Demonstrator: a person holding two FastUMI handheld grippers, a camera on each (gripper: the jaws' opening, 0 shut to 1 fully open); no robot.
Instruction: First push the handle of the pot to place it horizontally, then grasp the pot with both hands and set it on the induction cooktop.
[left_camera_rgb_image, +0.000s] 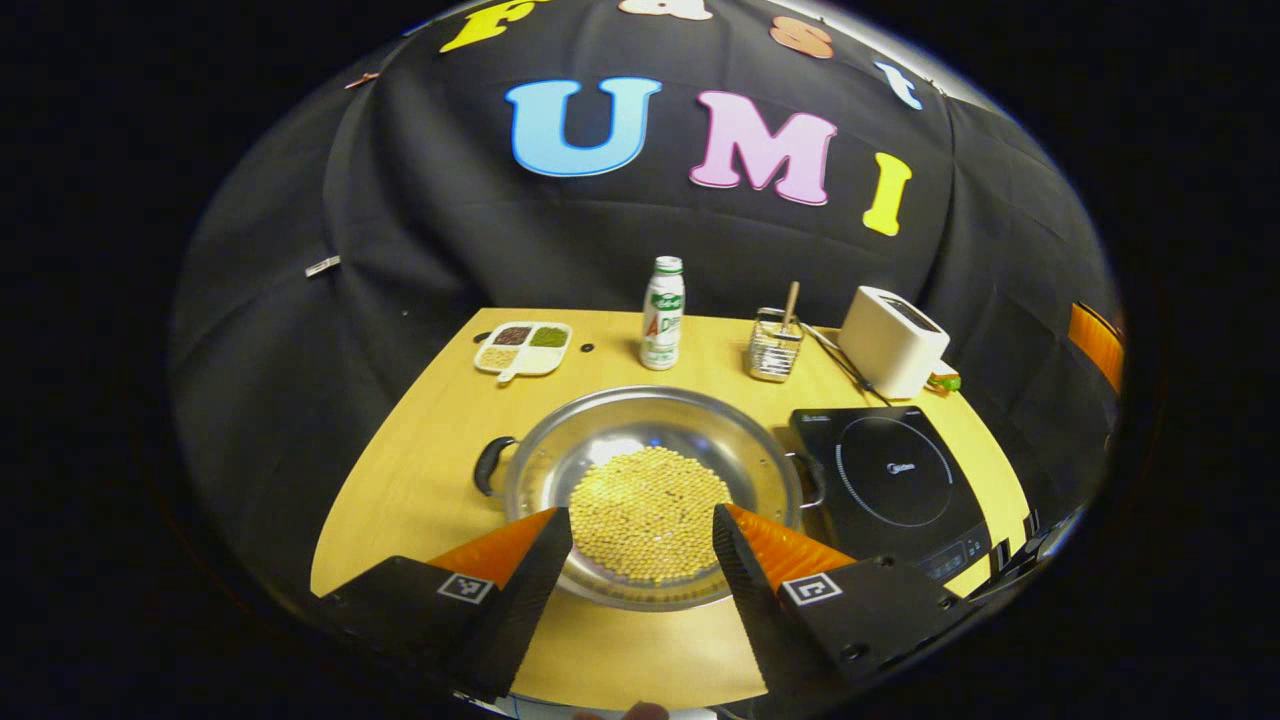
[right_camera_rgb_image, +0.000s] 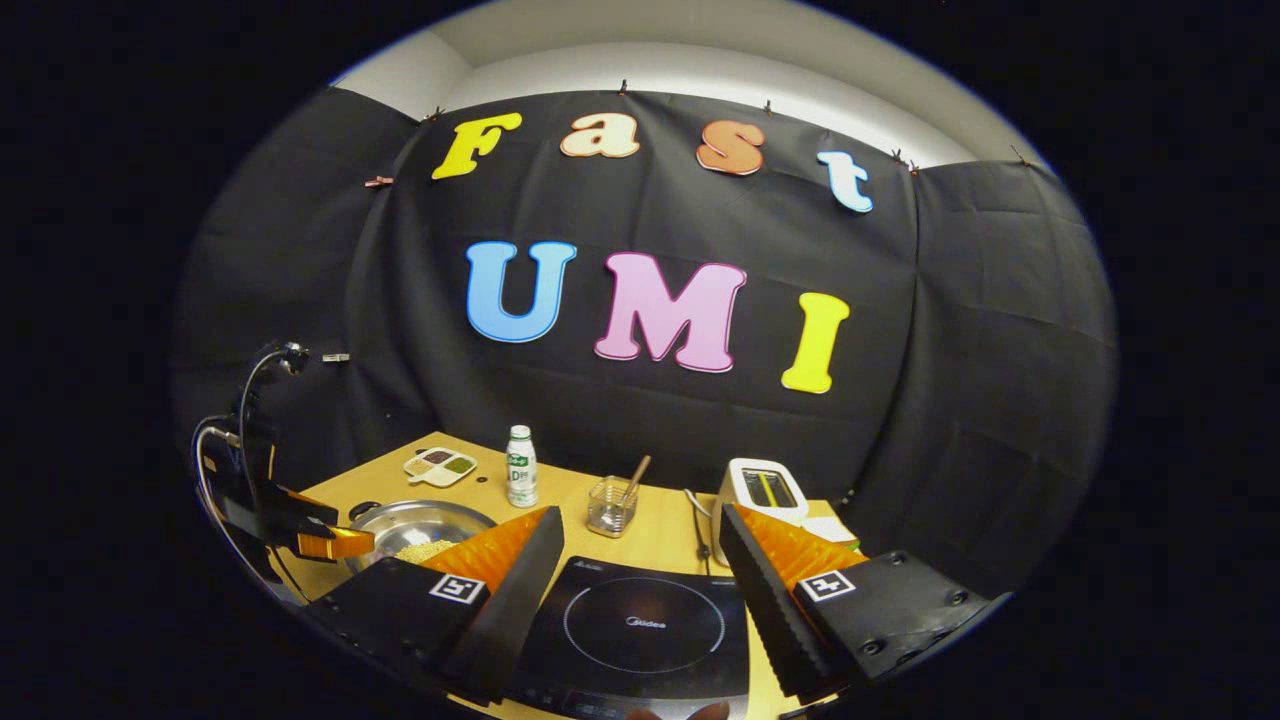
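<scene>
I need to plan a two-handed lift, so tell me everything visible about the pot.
The pot is a wide, shallow pan of shiny metal, upright on the wooden table just beside the induction cooktop. A heap of yellow beans covers its bottom. It has a dark loop handle on one side, another facing the cooktop. Nothing grips it.

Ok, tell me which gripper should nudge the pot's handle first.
Left, probably. The left gripper hangs open right over the pot of beans, its black handle close by. The right gripper faces the induction cooktop instead.
</scene>
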